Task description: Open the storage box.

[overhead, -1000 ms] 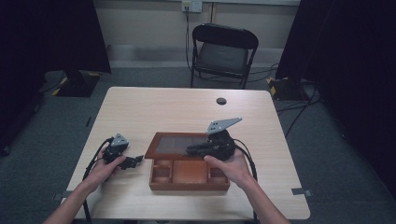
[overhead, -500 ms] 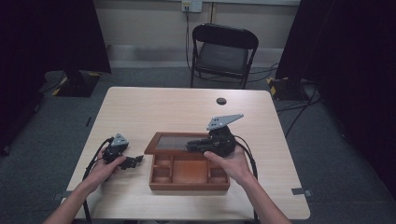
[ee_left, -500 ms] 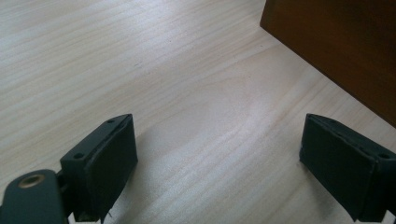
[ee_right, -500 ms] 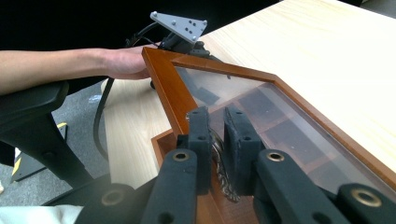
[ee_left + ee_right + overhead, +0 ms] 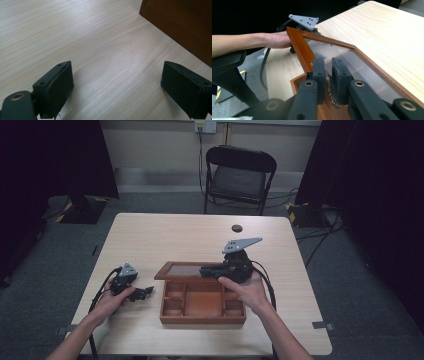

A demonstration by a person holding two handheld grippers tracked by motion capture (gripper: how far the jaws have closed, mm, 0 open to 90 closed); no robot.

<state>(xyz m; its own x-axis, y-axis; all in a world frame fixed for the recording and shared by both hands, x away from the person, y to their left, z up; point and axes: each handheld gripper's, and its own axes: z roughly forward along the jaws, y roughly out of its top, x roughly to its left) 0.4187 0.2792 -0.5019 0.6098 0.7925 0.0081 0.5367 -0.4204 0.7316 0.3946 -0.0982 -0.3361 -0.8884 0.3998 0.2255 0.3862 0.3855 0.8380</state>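
Note:
A brown wooden box (image 5: pixel 202 320) with several compartments stands on the table's near middle. Its glass-paned lid (image 5: pixel 182 269) is tilted up behind the compartments. My right gripper (image 5: pixel 206 269) hovers over the box and is shut on a braided pull (image 5: pixel 329 93) at the lid's frame (image 5: pixel 299 47). My left gripper (image 5: pixel 145 292) rests on the table just left of the box, open, with bare tabletop between its pads (image 5: pixel 60 85). The box's side wall (image 5: pixel 180 22) lies a little ahead of it to the right.
A small black round object (image 5: pixel 236 228) lies on the far part of the light wood table (image 5: pixel 165 235). A black folding chair (image 5: pixel 240 175) stands beyond the far edge. Cables trail from both grippers toward the near edge.
My right gripper has risen slightly, and the lid's held edge has come up a little with it. The left gripper has stayed where it was.

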